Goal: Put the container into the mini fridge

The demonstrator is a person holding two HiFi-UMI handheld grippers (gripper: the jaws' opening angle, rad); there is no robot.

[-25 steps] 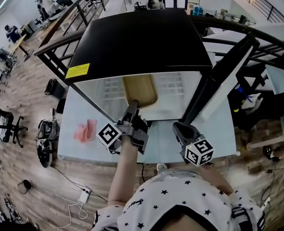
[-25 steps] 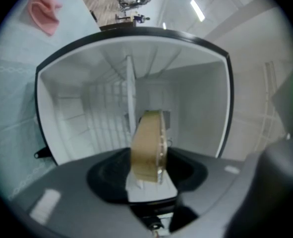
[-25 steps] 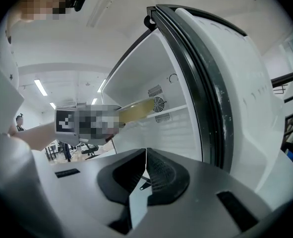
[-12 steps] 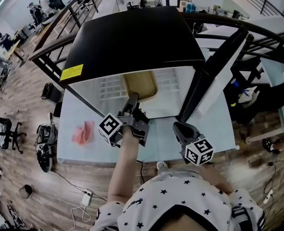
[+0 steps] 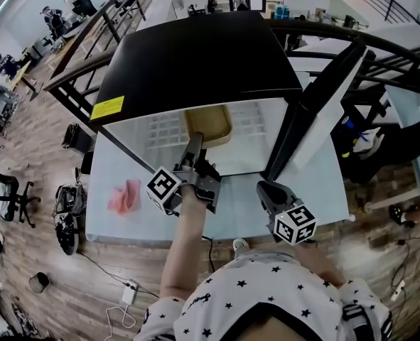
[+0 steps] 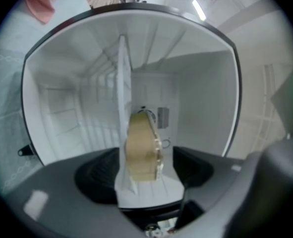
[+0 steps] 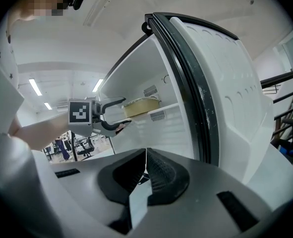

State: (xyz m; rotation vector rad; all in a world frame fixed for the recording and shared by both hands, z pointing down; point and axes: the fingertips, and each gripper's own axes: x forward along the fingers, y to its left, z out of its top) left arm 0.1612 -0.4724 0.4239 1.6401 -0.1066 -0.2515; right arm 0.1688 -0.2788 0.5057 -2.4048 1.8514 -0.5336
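2 grippers: the left gripper (image 5: 195, 142) reaches into the mini fridge (image 5: 202, 55); the right gripper (image 5: 264, 188) hangs outside it, near the open door (image 5: 323, 112).
Left jaws: spread wide and just opened; the container's near end stands at the tips, with no pad pressing on it.
Right jaws: closed on each other, with nothing between them.
Container (image 5: 208, 125): tan, shallow, oblong and rimmed; it lies flat on the white shelf (image 5: 256, 126) inside the cabinet, long axis pointing inward.
Task state: the container appears placed; door closing is not yet done.
Weight: probably light, as 1 gripper at 1 end seems enough to carry it.
Stiffness: the walls look thin; they are likely to dent or bow under a hard squeeze.
Surface: smooth and possibly slippery, so the rim should give the surest purchase.
Hold point: the near short end, 1 jaw above the rim and 1 below, kept level.
Surroundings: 1 pink cloth (image 5: 126, 194) lies on the table (image 5: 117, 155), well apart from the fridge.
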